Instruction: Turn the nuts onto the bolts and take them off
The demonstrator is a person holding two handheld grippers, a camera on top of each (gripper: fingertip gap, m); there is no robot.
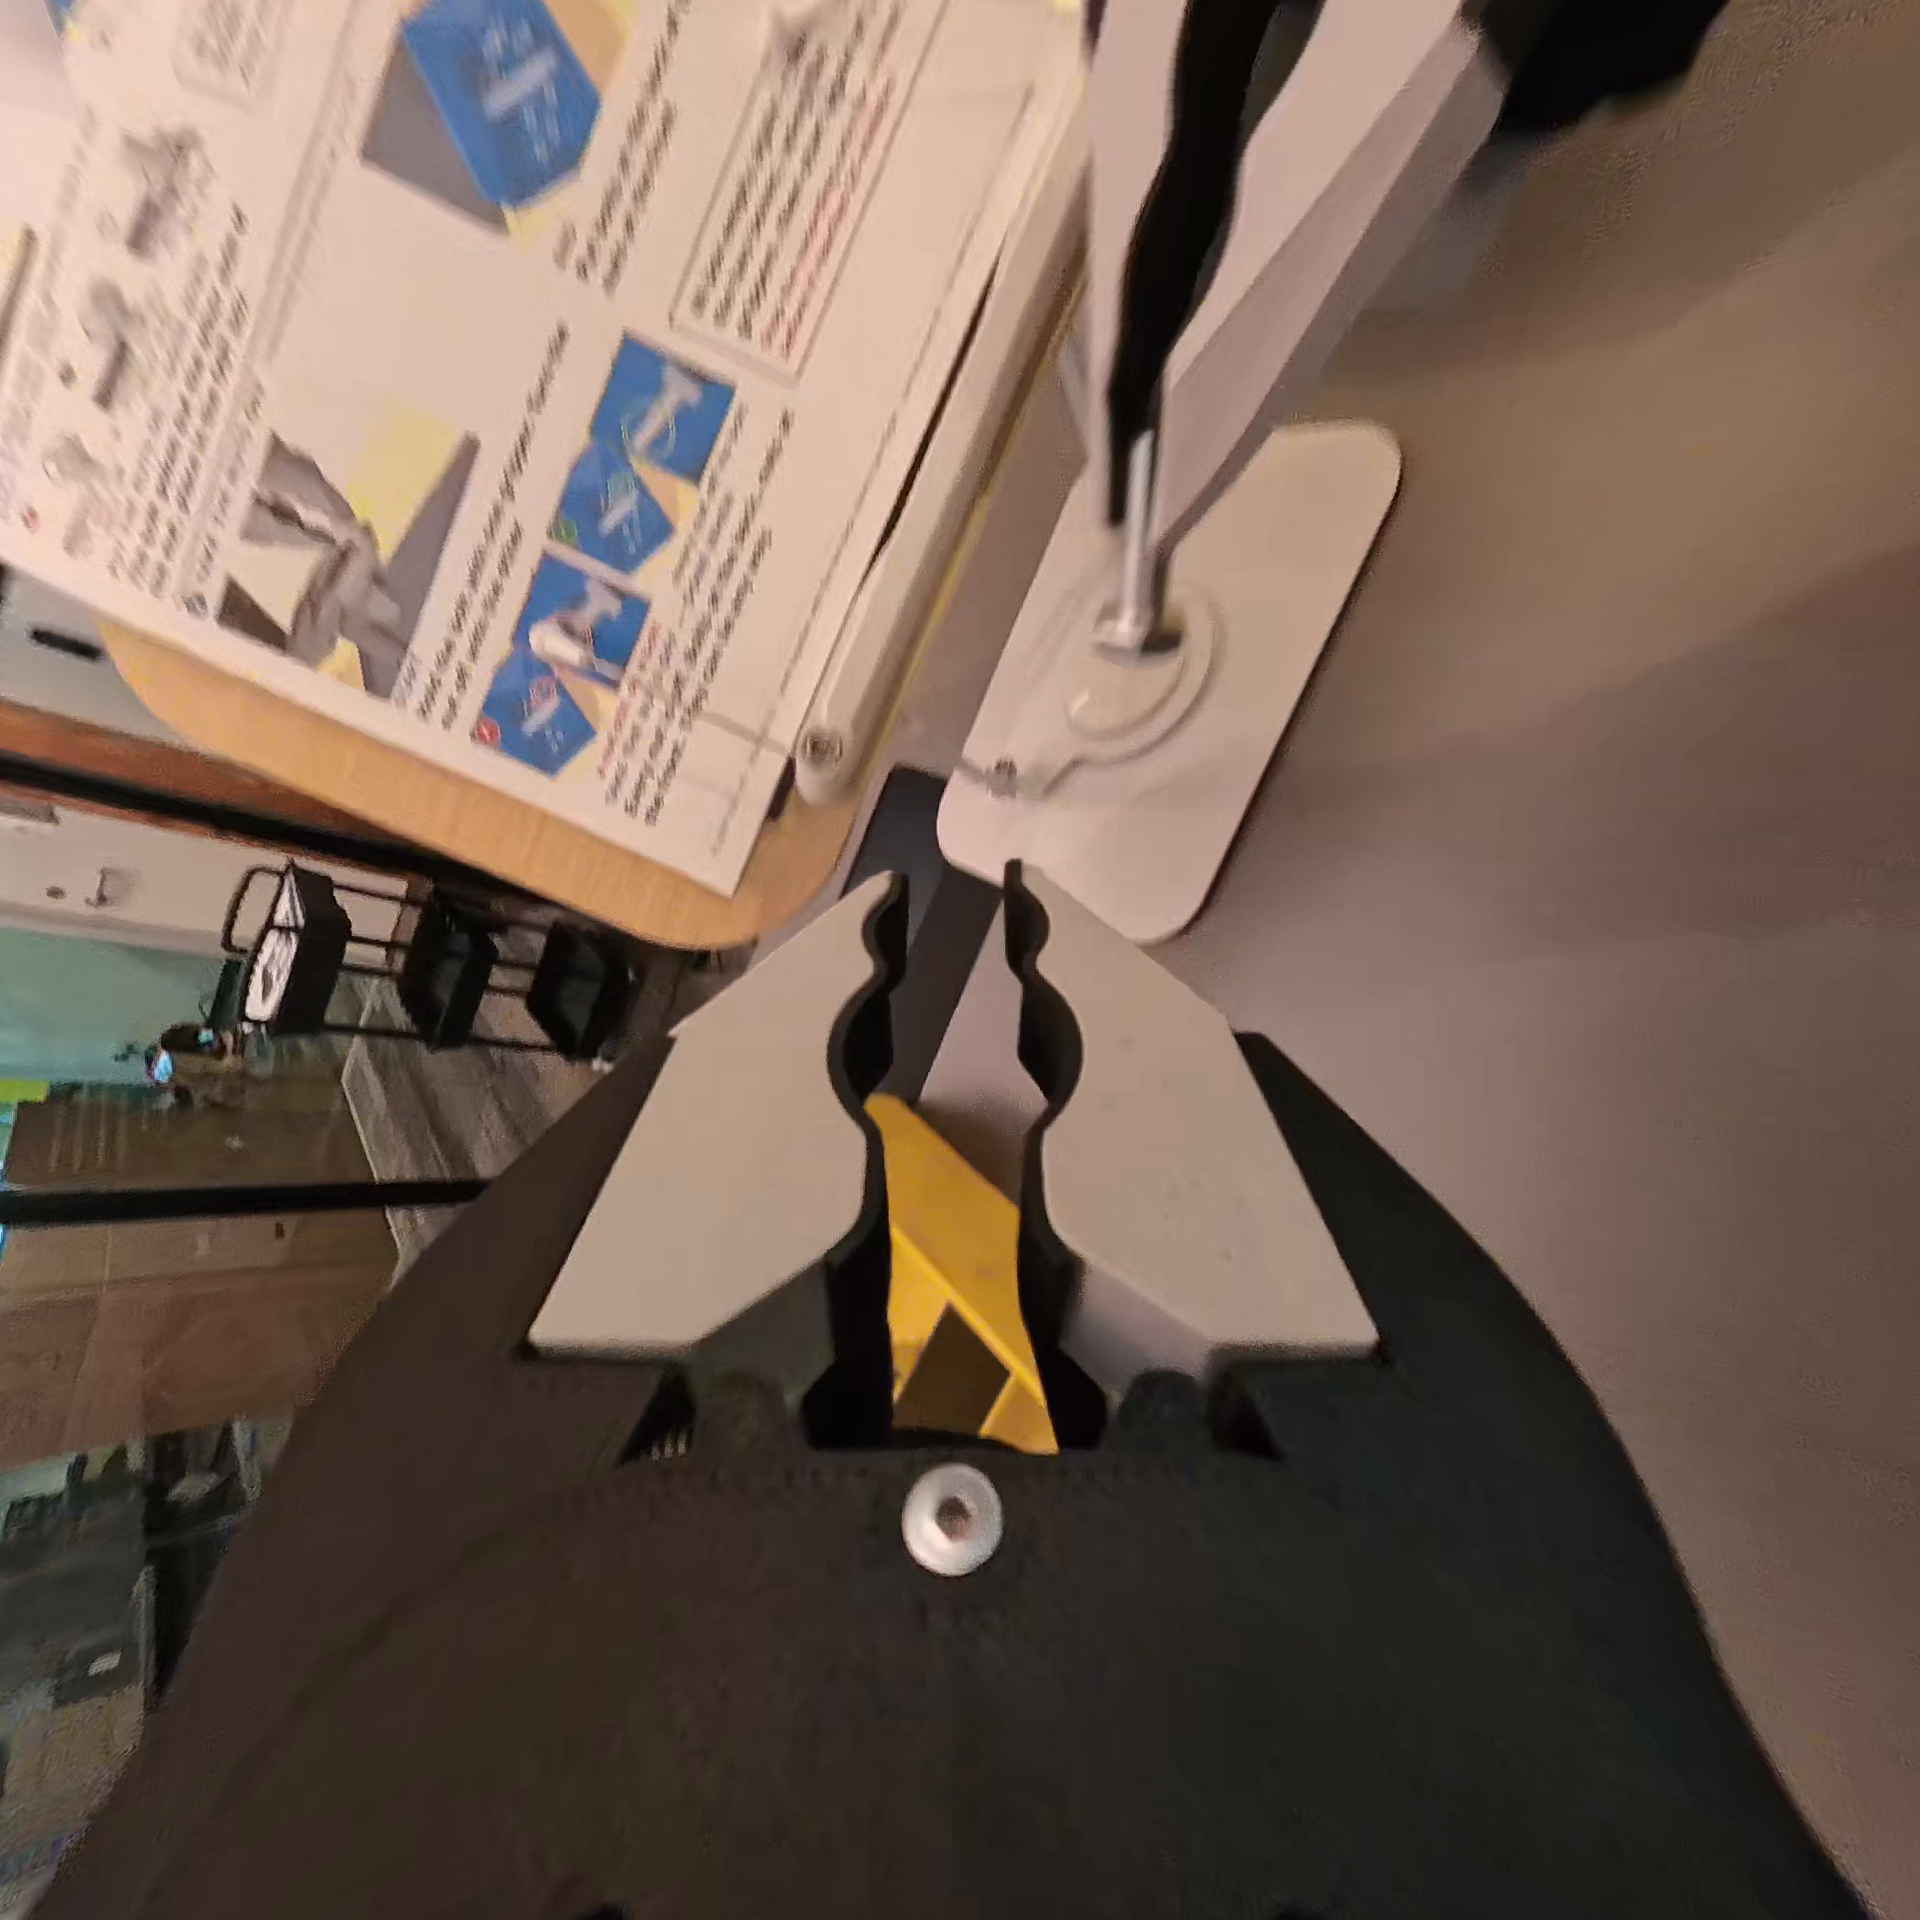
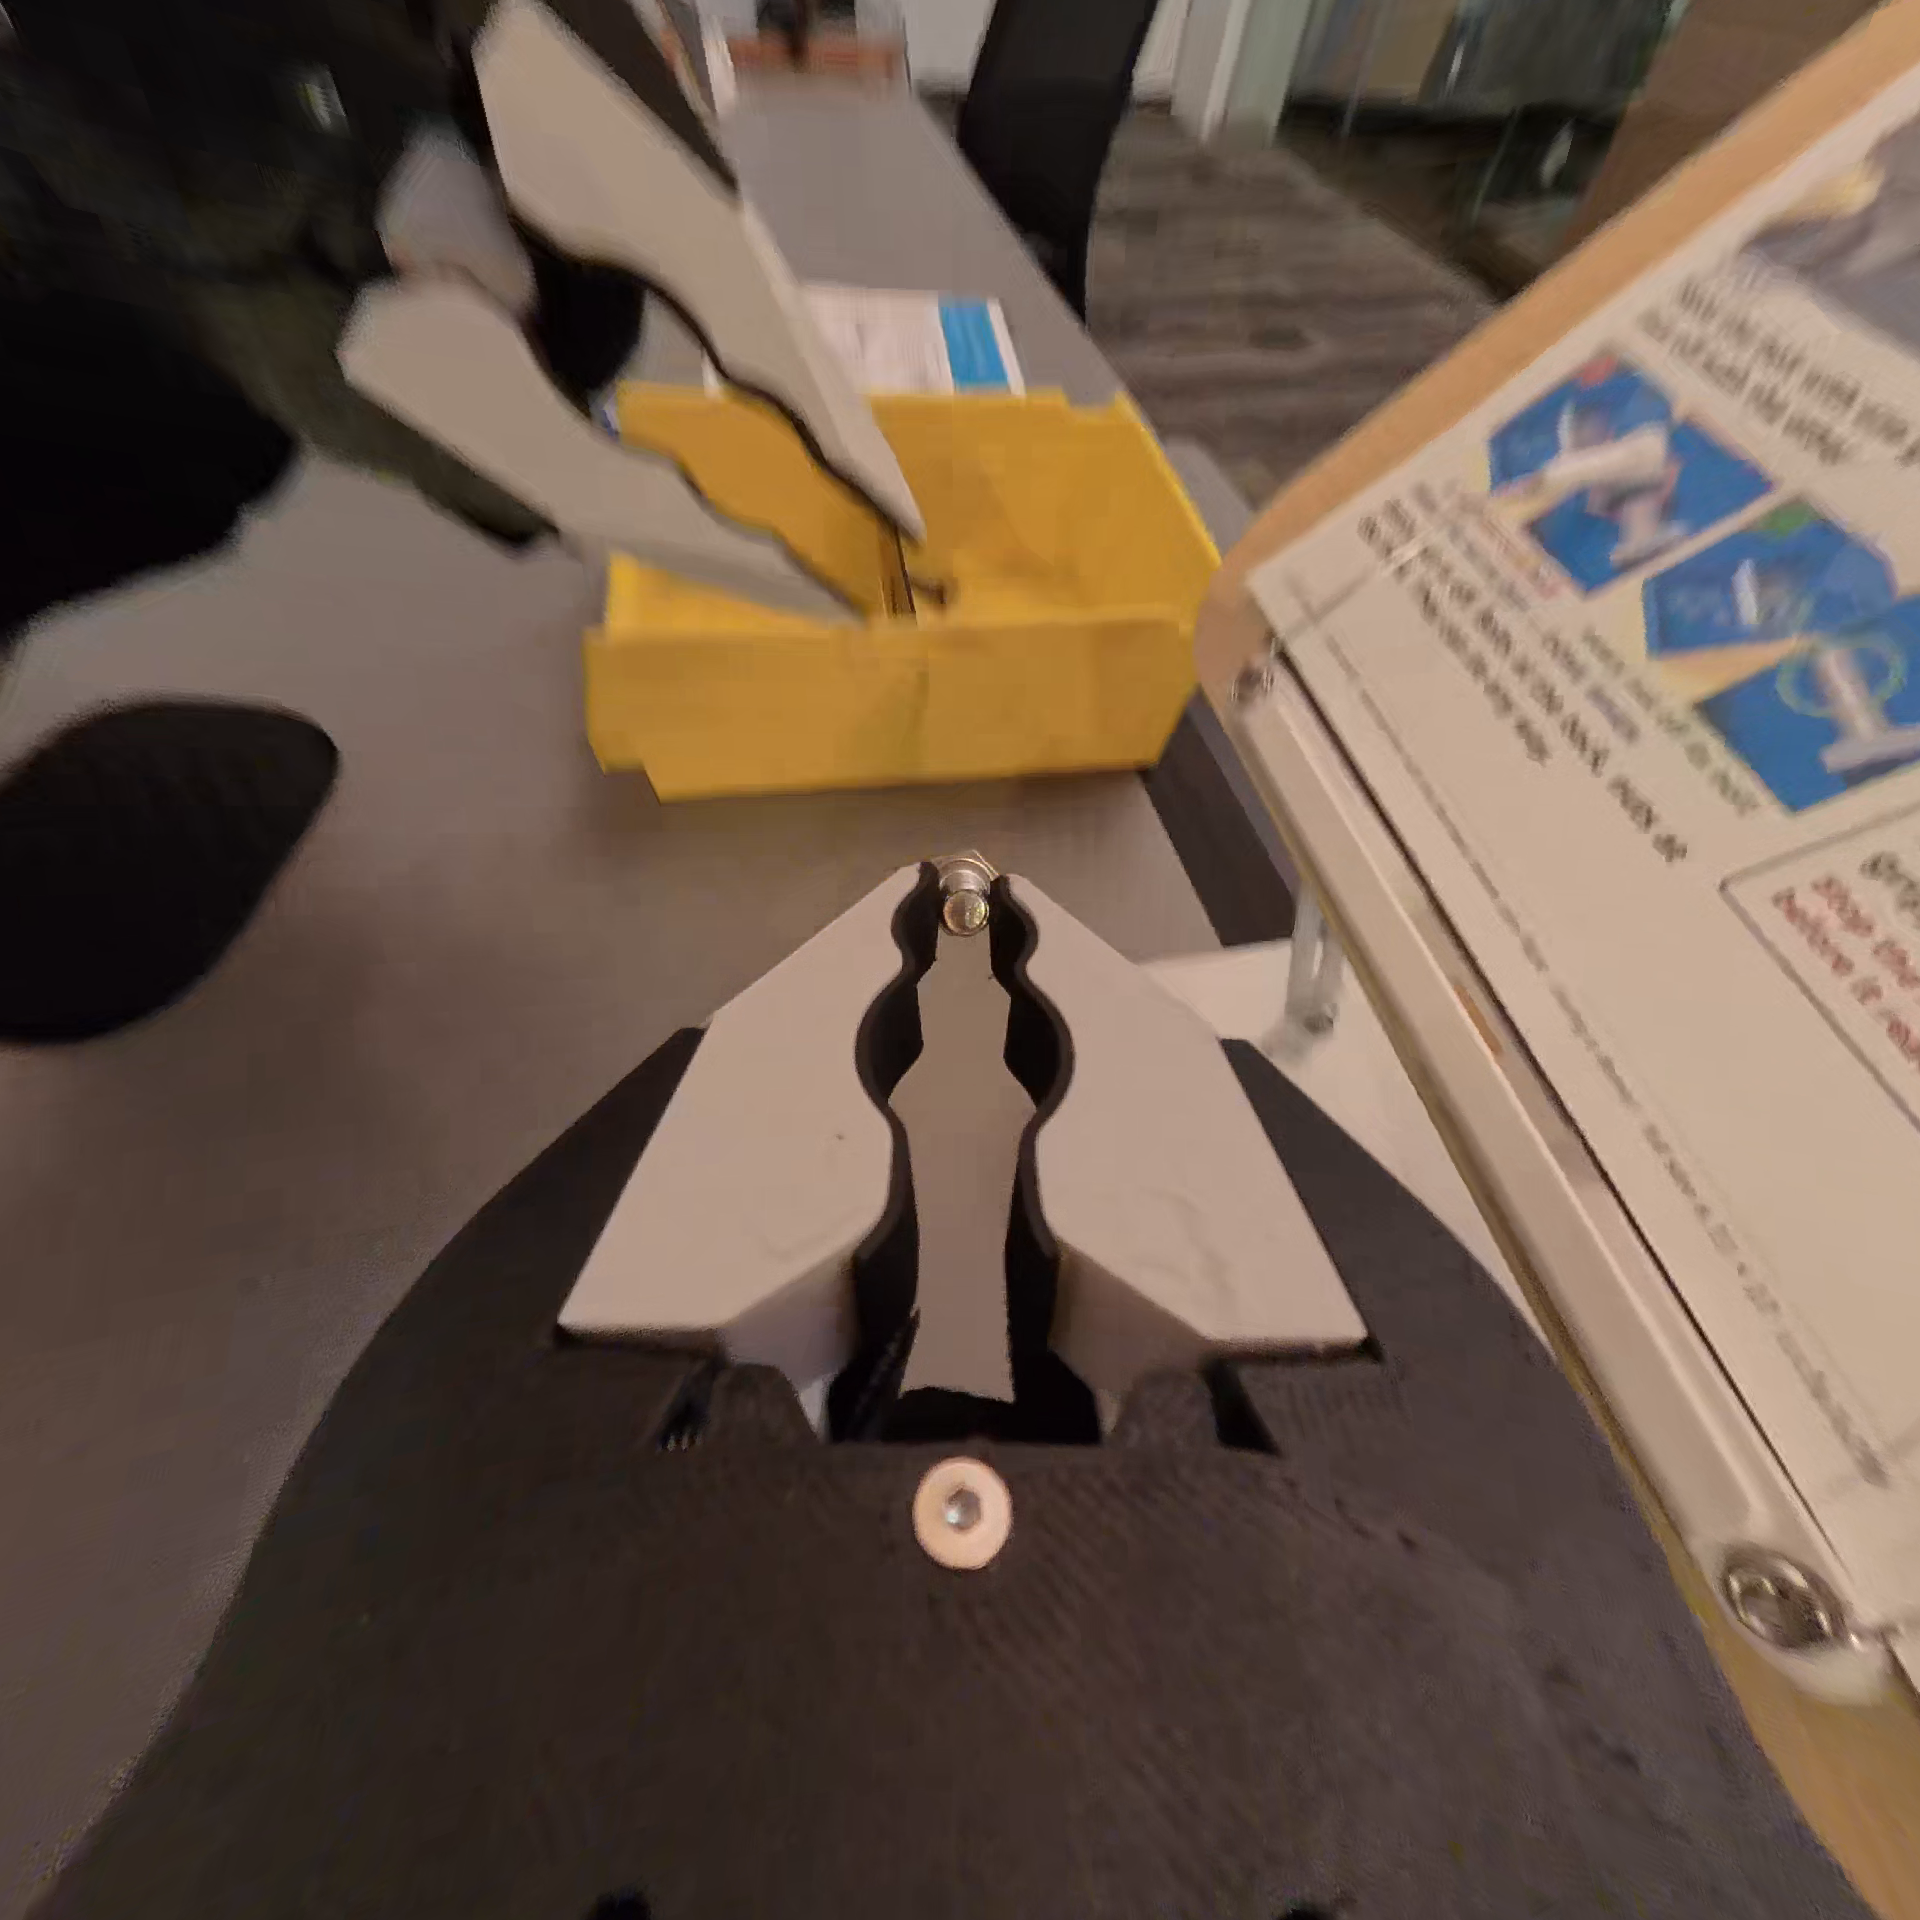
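Observation:
My right gripper (image 2: 961,883) is shut on the shaft of a silver bolt (image 2: 961,914). In the left wrist view the bolt (image 1: 1140,540) stands head down on a white base plate (image 1: 1278,623), with the right gripper (image 1: 1127,488) holding its upper end from above. My left gripper (image 1: 951,883) is open and empty, over a yellow box (image 1: 956,1226). In the right wrist view the left gripper (image 2: 878,571) has its tips spread inside the yellow box (image 2: 883,717). What lies in the box is hidden. I see no nut clearly.
A wooden board with an illustrated instruction sheet (image 2: 1662,727) leans on a stand right of the bolt; it also shows in the left wrist view (image 1: 520,416). The grey table (image 2: 416,987) carries a black object (image 2: 135,862) at the left. A black chair (image 2: 1039,135) stands behind.

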